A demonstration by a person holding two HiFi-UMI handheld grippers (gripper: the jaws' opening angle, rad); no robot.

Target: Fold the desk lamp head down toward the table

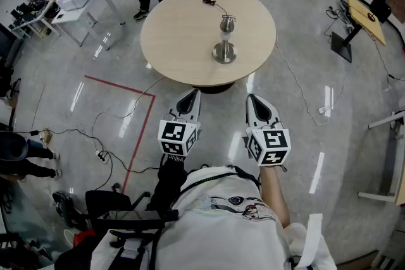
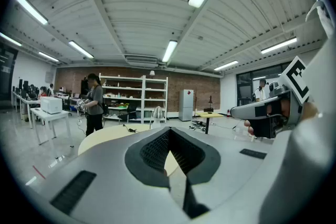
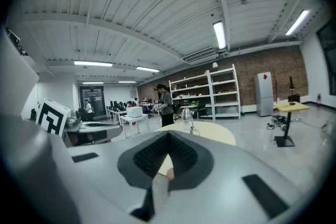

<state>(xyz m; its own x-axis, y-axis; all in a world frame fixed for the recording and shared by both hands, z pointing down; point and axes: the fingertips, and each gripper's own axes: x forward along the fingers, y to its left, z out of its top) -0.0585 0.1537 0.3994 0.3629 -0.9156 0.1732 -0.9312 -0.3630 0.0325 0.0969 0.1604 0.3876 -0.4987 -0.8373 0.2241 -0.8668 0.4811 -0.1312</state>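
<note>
Lamp (image 1: 224, 41) upright near middle of table (image 1: 171, 35), head raised, untouched. Left gripper (image 1: 191, 95) and right gripper (image 1: 252, 98) both closed, empty, well short of near edge. Remaining: approach, grasp head, fold down.

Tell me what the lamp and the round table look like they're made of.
Lamp: looks like polished metal, probably chrome or steel. The disc base and the head are silver and carry bright highlights.

Table: the top is a pale, wood-coloured board with a matte finish. It is an even beige with no glare and no grain that can be made out from here, so it could be laminate or veneer.
</note>
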